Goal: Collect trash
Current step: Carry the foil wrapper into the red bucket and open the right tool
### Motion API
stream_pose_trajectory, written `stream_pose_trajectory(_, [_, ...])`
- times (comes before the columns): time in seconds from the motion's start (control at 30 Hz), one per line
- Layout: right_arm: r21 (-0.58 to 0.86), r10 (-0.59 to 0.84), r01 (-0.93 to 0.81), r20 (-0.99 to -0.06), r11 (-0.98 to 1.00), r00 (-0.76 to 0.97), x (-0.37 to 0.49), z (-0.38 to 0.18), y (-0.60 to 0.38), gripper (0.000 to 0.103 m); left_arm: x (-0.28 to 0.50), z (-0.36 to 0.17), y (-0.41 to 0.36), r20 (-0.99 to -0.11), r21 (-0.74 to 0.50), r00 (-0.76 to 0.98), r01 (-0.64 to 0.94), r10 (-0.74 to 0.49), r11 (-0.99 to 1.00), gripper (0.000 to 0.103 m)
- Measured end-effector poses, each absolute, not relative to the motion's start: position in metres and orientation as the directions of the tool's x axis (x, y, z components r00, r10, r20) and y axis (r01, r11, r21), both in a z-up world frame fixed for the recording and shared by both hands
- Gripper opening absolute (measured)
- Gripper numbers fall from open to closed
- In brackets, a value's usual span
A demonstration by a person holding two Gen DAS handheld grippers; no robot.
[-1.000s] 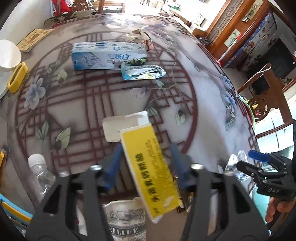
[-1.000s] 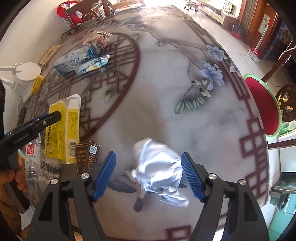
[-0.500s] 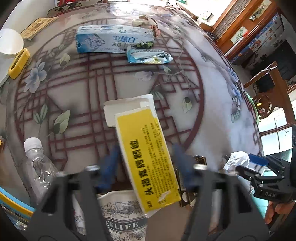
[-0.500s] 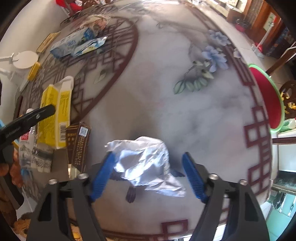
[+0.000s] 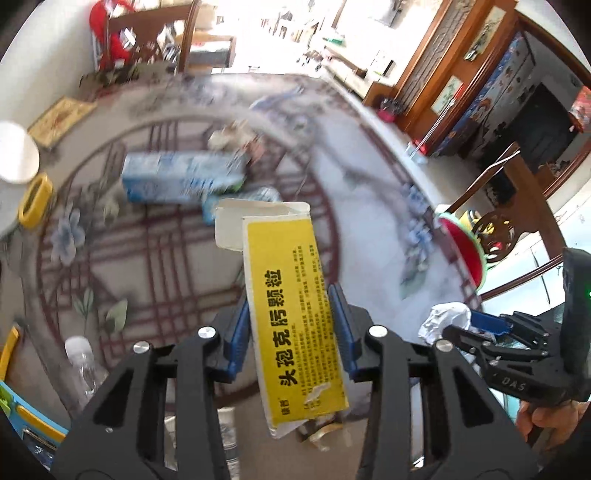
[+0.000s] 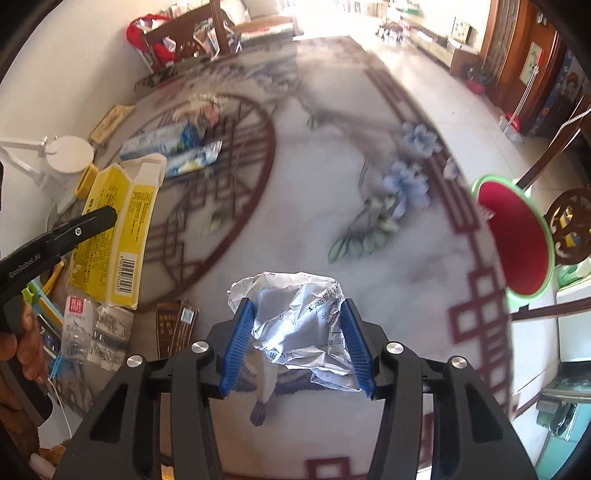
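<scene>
Left fingers (image 5: pixel 291 332) clamp the yellow box (image 5: pixel 295 310) by its long sides, blue pads pressed on both edges. The box is off the tabletop (image 5: pixel 177 266), its open white flap (image 5: pixel 236 221) at the far end and its near end hanging below the pads. From the right wrist view the same box (image 6: pixel 114 229) sits at the left, one black finger (image 6: pixel 92 221) of my left gripper across it.

Right fingers (image 6: pixel 297 343) are closing on the crumpled paper wad (image 6: pixel 299 317); both blue pads touch its sides and the wad bulges out above and below them. In the left wrist view that wad (image 5: pixel 443 321) shows at the right, in my right gripper (image 5: pixel 476 325), with my hand (image 5: pixel 543 417) on the handle.

On the tabletop:
- blue-white carton (image 5: pixel 177 177), far left of centre, blurred
- foil packet (image 6: pixel 192 158) just beside the carton, on its near side
- clear plastic bottle (image 5: pixel 83 362), near left
- brown packet (image 6: pixel 177 325), near, just left of my right fingers
- yellow holder (image 5: pixel 35 199) and white disc (image 5: pixel 14 151) at the far left edge

Red stool with a green rim (image 6: pixel 513 236) stands off the right edge of the tabletop. A wooden chair (image 5: pixel 151 33) with something red on it stands at the far side.
</scene>
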State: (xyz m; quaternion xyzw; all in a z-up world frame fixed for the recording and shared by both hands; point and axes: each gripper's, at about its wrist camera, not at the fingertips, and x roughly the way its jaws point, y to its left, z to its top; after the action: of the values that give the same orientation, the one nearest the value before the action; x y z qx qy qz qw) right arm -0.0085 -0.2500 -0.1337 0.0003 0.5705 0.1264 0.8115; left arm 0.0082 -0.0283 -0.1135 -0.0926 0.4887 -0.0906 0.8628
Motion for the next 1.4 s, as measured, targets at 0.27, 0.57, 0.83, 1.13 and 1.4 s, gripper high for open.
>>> stream_pose_trajectory(0.27, [0.154,0.224,-0.206,-0.897,0.966,0.381,0.002,-0.107,-0.273,0.048,0.02,-0.08,-0.065,-0.779,-0.247,0.568,0.111,-0.266,0.963,0.039])
stream_pose_trajectory(0.57, [0.178,0.254,-0.221,-0.884,0.959,0.392,0.014,-0.1,-0.304,0.049,0.028,-0.079,-0.103,-0.787,-0.239,0.561,0.107,-0.257,0.965,0.039])
stream_pose_trajectory(0.83, [0.194,0.269,-0.224,-0.886,0.955,0.377,0.032,-0.105,-0.336,0.049,0.035,-0.08,-0.127,-0.792,-0.234,0.562,0.078,-0.237,0.969,0.039])
stream_pose_trajectory(1.13, [0.209,0.29,-0.241,-0.879,0.948,0.379,0.051,-0.102,-0.368,0.049,0.041,-0.075,-0.153,-0.79,-0.225,0.576,0.045,-0.209,0.973,0.039])
stream_pose_trajectory(1.4, [0.223,0.309,-0.247,-0.864,0.943,0.399,0.057,-0.095,-0.396,0.049,0.052,-0.069,-0.19,-0.785,-0.212,0.583,0.067,-0.211,0.975,0.039])
